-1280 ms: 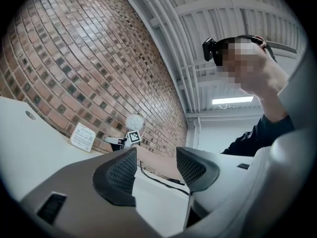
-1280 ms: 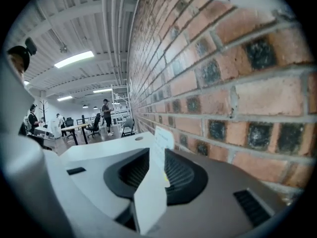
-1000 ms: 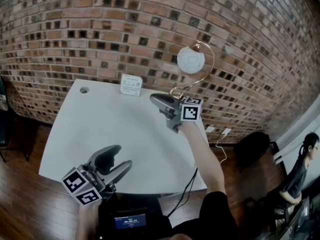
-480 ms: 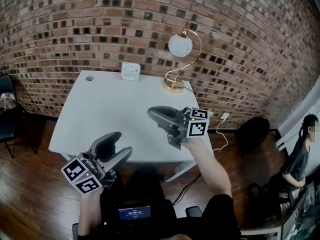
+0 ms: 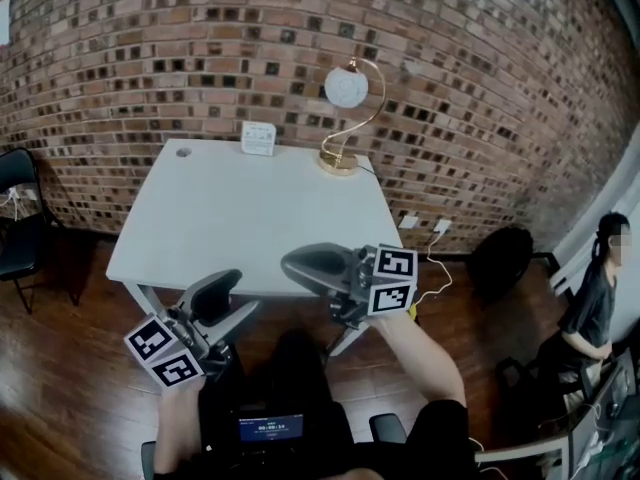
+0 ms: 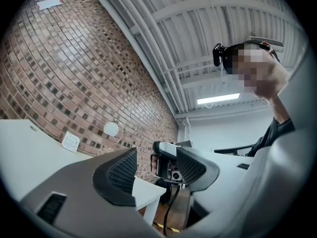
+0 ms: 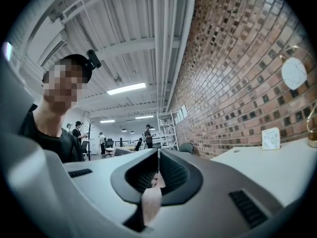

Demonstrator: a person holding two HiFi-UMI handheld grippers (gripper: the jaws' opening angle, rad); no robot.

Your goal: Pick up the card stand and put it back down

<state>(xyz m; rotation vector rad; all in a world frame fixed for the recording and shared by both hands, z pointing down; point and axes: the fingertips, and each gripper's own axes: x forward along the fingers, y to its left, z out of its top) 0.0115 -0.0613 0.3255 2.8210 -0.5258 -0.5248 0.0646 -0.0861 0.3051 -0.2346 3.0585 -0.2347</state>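
Nearest, over the dark wooden floor (image 5: 80, 318), the grey left gripper (image 5: 235, 293) holds its fingers released and empty. The grey right gripper (image 5: 290, 265), fingers clenched together, hangs at the near edge of the white rectangular worktop (image 5: 240, 208). The small white card stand (image 5: 258, 138) sits upright at the far edge by the red brick wall (image 5: 150, 48), well apart from both grippers. The gold curved lamp (image 5: 340, 118) stands to its right.
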